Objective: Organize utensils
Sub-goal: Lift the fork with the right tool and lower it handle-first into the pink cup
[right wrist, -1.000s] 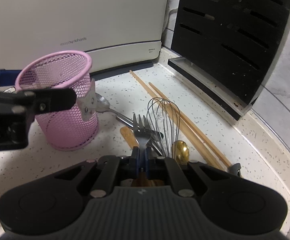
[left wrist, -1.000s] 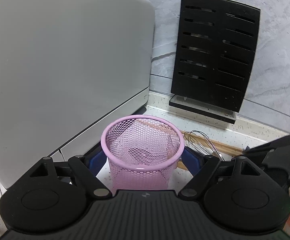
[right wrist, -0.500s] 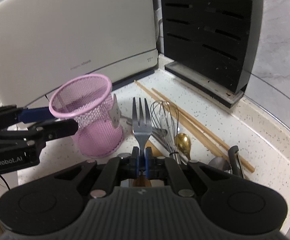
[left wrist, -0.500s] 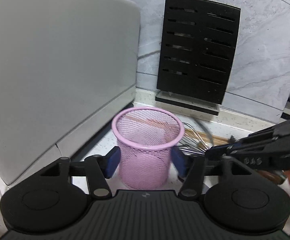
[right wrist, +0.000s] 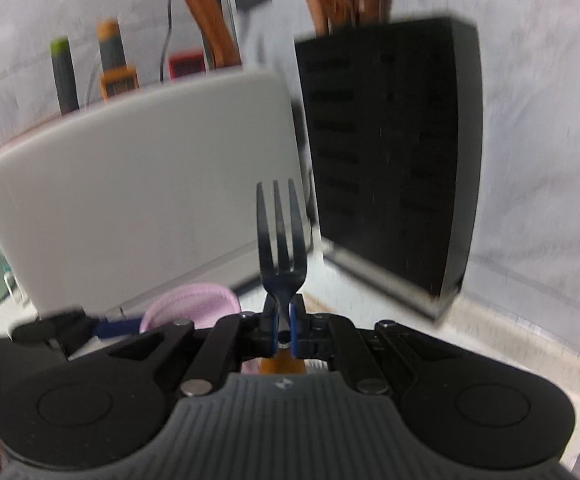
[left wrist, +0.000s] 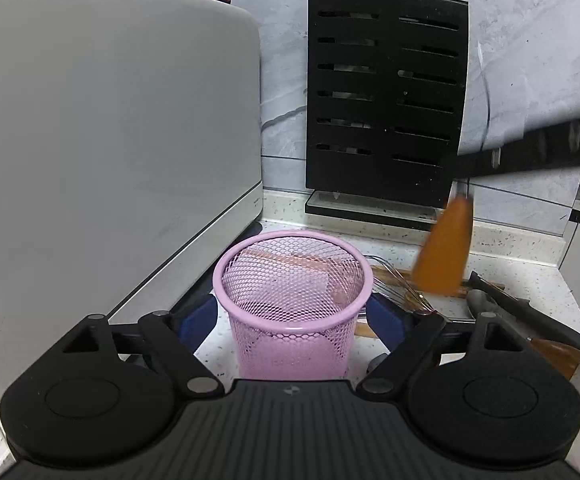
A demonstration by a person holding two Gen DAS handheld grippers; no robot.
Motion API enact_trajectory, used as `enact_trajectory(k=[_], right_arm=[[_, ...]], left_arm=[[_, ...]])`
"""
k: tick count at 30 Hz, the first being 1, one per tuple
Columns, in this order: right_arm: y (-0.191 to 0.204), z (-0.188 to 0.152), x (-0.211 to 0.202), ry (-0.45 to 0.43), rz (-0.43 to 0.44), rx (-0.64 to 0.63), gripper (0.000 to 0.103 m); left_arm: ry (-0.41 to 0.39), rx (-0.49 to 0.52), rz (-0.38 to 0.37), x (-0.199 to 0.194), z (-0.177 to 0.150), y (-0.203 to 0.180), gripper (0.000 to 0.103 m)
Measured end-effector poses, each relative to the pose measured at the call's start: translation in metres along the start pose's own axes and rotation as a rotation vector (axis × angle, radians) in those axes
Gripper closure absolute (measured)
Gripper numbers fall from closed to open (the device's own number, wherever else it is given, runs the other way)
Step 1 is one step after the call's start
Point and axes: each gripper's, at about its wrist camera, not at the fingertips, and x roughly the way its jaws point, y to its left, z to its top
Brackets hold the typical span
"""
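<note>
- Clamping the fork by its neck, your right gripper has its pads pressed tight on the metal, which keeps it from swinging.
- Its tines point straight ahead of that gripper and upward; the long axis runs along the fingers, and the orange handle trails back beneath them.
- Your left gripper straddles the pink cup. Its jaws have just been opening, so the pads stand clear of the mesh.
- The cup stands upright, mouth up, ready for a handle-first drop, I judge.
</note>
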Motion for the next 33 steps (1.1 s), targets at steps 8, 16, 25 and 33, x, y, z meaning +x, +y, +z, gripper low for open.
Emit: enact_trajectory(k=[8,16,25,33], right_arm=[[0.028,0.025,0.012,-0.075,0.115,-0.022,0.101],[0.034,0.001,0.052,0.07,0.185,-0.038,0.101],[0.026,-0.008,0.054,0.163,0.299,0.081,0.101],[0.023,-0.018,0.041,0.241,0.353,0.133,0.101]], left_arm=[[0.008,0.005,0.002,0.009,0.0,-0.002,0.004],[-0.005,0.018,0.002,0.004,-0.002,-0.003,0.004],[-0.01,0.053,-0.003,-0.003,-0.007,-0.005,0.003],[0.003,0.106,-0.072,-0.028,-0.019,-0.007,0.004]])
